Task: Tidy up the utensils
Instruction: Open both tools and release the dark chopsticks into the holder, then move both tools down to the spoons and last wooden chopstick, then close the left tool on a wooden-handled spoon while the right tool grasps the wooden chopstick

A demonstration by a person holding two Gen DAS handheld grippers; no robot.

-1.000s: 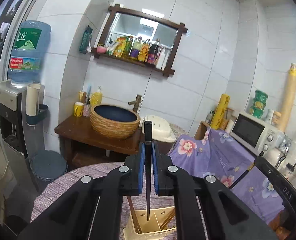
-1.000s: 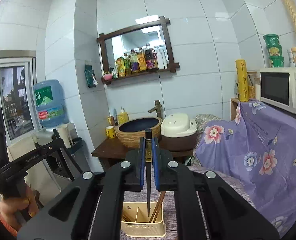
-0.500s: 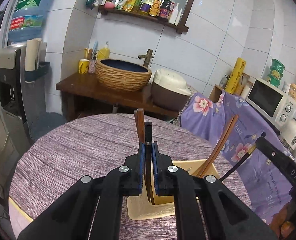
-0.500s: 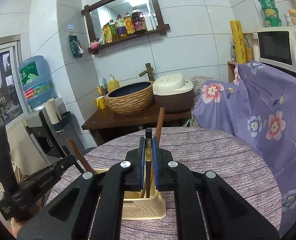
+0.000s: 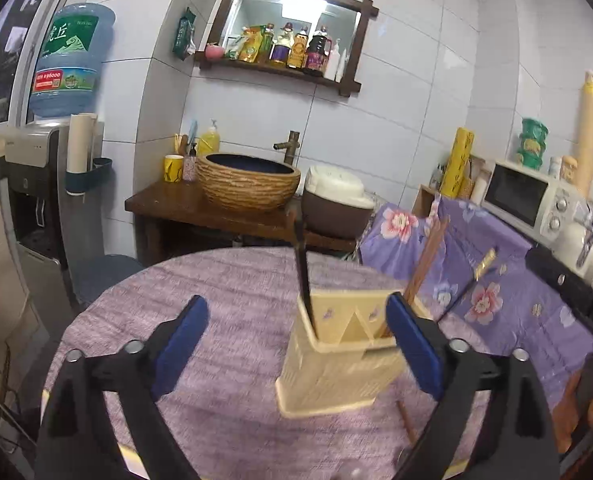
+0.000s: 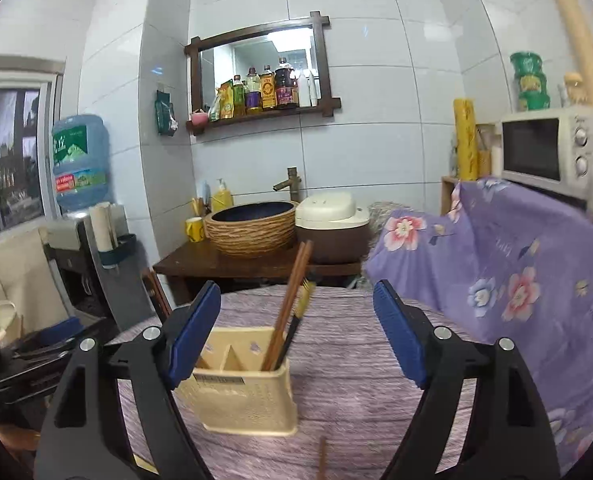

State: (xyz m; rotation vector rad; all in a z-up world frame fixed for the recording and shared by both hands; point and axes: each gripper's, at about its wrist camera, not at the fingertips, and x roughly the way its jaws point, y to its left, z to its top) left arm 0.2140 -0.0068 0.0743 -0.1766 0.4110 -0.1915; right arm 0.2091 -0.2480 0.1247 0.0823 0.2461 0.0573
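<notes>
A cream plastic utensil holder (image 5: 336, 364) stands on the round purple table (image 5: 224, 304); it also shows in the right wrist view (image 6: 244, 388). A black chopstick (image 5: 302, 276) stands in its left compartment and brown chopsticks (image 5: 422, 264) lean in its right one. In the right wrist view brown chopsticks (image 6: 290, 300) and a black chopstick (image 6: 296, 320) stand in the right compartment. My left gripper (image 5: 296, 352) is open and empty just in front of the holder. My right gripper (image 6: 296, 332) is open and empty, also in front of it.
A loose brown chopstick (image 6: 321, 460) lies on the table near the holder, also seen in the left wrist view (image 5: 406, 420). Behind the table stand a wooden stand with a woven basin (image 5: 248, 184), a rice cooker (image 5: 336, 204) and a microwave (image 5: 532, 200) on a purple floral cloth.
Both grippers were shut on black chopsticks, lowered them into the holder, then opened. The chopsticks now stand in the holder and both grippers have drawn back.
</notes>
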